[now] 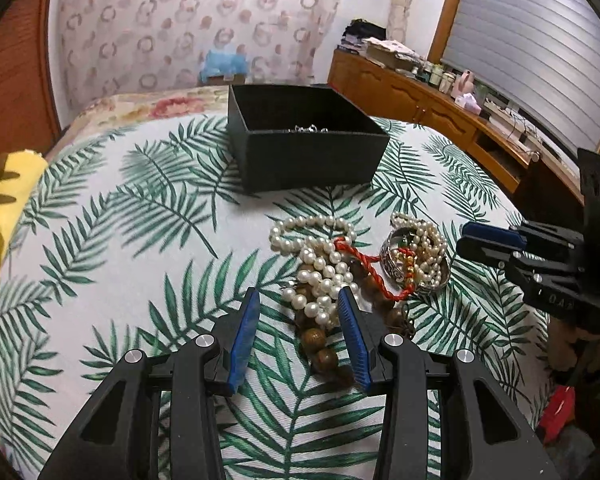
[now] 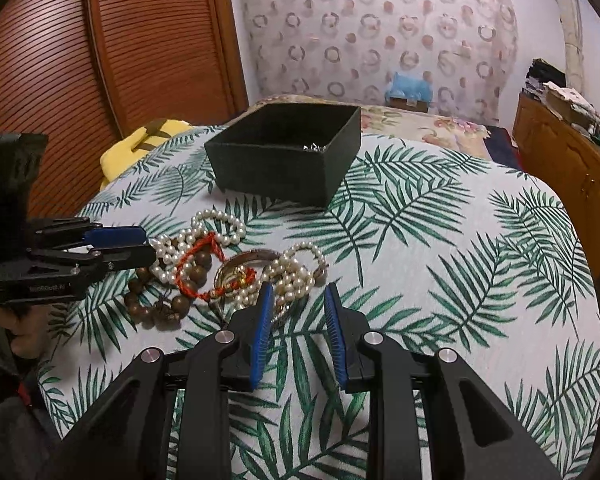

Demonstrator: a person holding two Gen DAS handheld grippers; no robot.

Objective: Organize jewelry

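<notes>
Bed cover [image 1: 148,216]: leaf-printed cloth over a bed; soft, yielding surface that carries everything. Anything pressed down on it will likely sink and shift.

Box [image 1: 300,140]: black, open-topped, stiff-walled, toward the far edge of the cover. A thin silver chain [image 1: 308,129] glints inside against the near wall. Judged light; a push could slide it.

Jewelry heap [image 1: 360,264]: tangled pile near the near edge of the cover, well apart from the box.

Pearl strands [image 1: 320,264]: several loops, limp and smooth; likely slippery. Best taken across a bunched section rather than a single bead.

Wooden beads [image 1: 316,340]: brown string, part under the pearls; round, hard, prone to roll between pads.

Bangle [image 1: 396,264]: silver, rigid, patterned; pearls lie in it. The rim offers the firmest hold.

Red cord [image 1: 376,276]: thin, soft, threaded through the heap; lifting it may drag neighbours.

Left gripper [image 1: 298,308]: released, fingers spread either side of pearls and wooden beads, holding nothing.

Right gripper [image 2: 296,304]: released, hovering at the pearl side of the heap, holding nothing.
</notes>
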